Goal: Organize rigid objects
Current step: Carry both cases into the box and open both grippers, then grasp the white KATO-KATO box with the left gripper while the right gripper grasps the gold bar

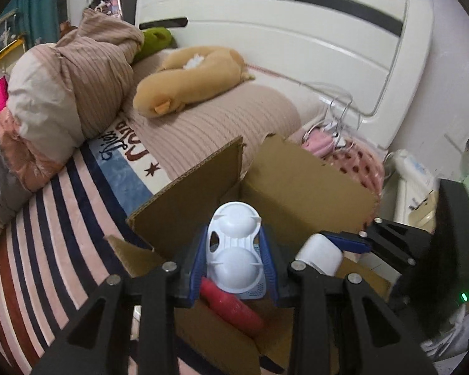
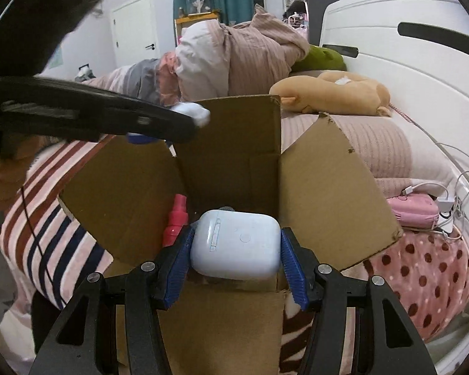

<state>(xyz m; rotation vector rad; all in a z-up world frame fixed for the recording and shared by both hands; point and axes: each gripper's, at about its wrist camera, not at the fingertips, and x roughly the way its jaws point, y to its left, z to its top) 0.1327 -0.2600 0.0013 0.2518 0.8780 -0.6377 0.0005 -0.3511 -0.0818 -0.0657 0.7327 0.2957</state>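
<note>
An open cardboard box [image 1: 296, 187] stands on the bed; it also shows in the right wrist view [image 2: 234, 143]. My left gripper [image 1: 234, 262] is shut on a white plastic double-dome piece [image 1: 234, 250], held over the box. My right gripper [image 2: 234, 250] is shut on a white earbuds case [image 2: 237, 243], held above the box opening; the case also shows in the left wrist view [image 1: 320, 254]. A red spray bottle [image 1: 231, 307] lies inside the box, seen too in the right wrist view [image 2: 176, 222]. The left gripper crosses the right wrist view at upper left.
The bed carries a striped blanket [image 1: 47, 234], a bundled duvet [image 1: 75, 81], a tan plush toy [image 1: 187, 81], and a pink pouch with white cables [image 2: 415, 212]. A white headboard [image 1: 296, 31] stands behind. A polka-dot blanket [image 2: 421, 275] lies right of the box.
</note>
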